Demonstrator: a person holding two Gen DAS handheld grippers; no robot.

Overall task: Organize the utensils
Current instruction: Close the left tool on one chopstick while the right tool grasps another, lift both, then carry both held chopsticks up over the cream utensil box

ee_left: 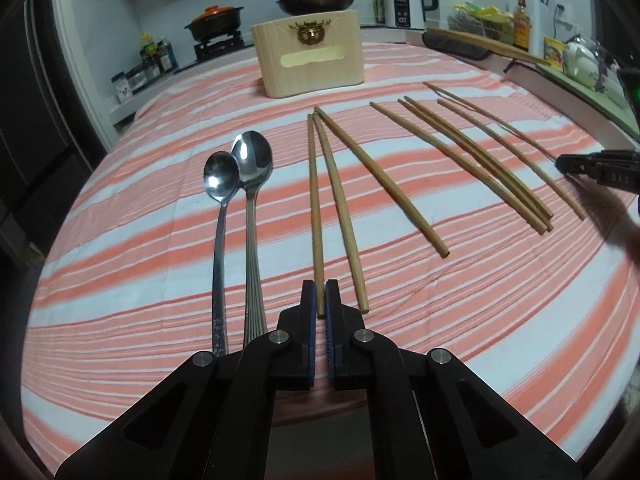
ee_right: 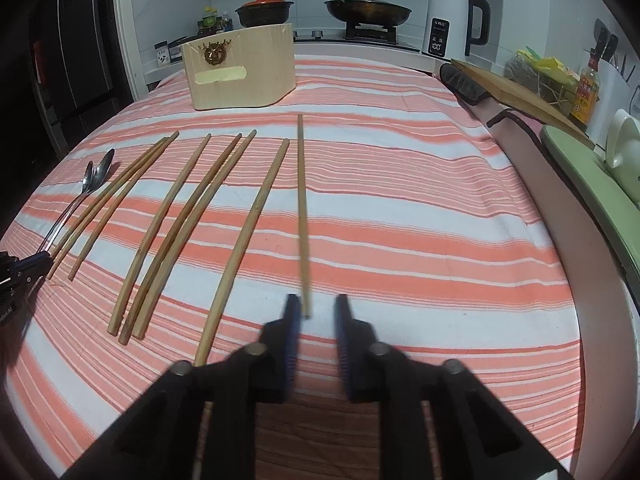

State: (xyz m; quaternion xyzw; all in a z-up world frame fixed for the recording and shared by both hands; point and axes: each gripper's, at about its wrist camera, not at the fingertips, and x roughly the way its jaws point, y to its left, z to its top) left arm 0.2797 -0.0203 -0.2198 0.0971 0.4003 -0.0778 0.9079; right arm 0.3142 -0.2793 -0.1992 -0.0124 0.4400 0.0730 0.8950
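Several wooden chopsticks lie side by side on the striped cloth, with two steel spoons to their left. A wooden holder box stands at the far side. My left gripper is shut on the near end of the leftmost chopstick, its pads tight on both sides. In the right wrist view, my right gripper is blurred with its fingers apart. The near end of the rightmost chopstick rests between them by the left finger, and the right pad stands clear of it. The box and spoons also show there.
Behind the table are a stove with a lidded pan, a clay pot and a white kettle. A cutting board, bottles and a green tray line the counter along the table's right edge.
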